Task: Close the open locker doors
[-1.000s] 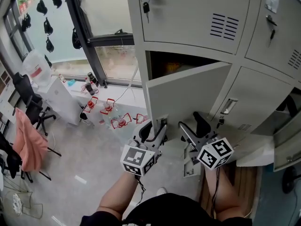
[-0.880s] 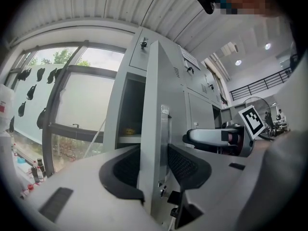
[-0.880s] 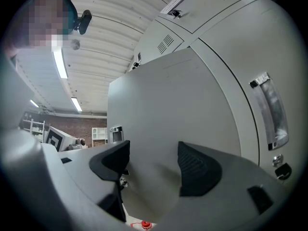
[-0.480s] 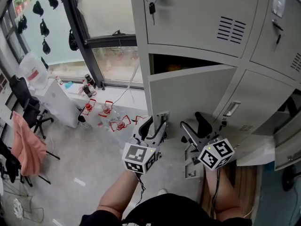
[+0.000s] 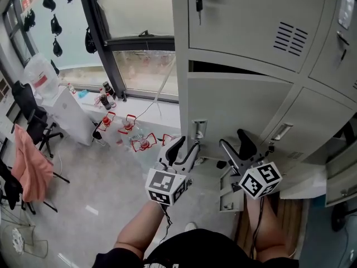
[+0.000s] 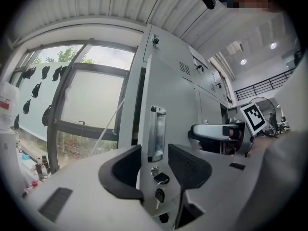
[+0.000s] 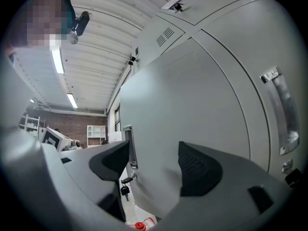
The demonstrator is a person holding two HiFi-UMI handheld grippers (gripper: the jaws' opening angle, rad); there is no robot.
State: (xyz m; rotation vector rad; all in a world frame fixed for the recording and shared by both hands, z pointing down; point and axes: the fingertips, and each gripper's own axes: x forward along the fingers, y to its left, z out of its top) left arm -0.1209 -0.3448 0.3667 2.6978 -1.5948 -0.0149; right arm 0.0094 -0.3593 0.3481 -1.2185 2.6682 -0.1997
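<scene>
Locker door, pale grey painted sheet steel (image 5: pixel 240 108), centre of the head view, second row of the grey locker bank (image 5: pixel 179 43). It is swung almost home, with only a thin dark gap (image 5: pixel 223 68) along its top edge. Chrome recessed pull handle (image 5: pixel 198 129) sits at its lower left corner. A small black key (image 6: pixel 159 194) hangs in the lock just below.

Left gripper (image 5: pixel 185 149) is low centre of frame, just beside the handle edge of the door. Its jaws stand spread with nothing pinched. In the left gripper view, handle and key line up in the gap beyond them. Contact with the door: cannot tell. Right gripper (image 5: pixel 237 144) is to its right, jaws wide apart and empty, facing the plain door face.

Handling, my read: thin steel panel, light, stiff enough, likely swinging on hinges along its right side (the handle is at the left). The painted face is smooth, so pinching offers little and a flat push suits better. Best spot is the free edge near the handle, farthest from the hinges. The last bit may need a firmer press to seat the latch. Mind the dangling key, which could snag a jaw.

Another grey door (image 5: pixel 340 175) at the lower right edge seems to stand out from the bank, so it is likely next.
</scene>
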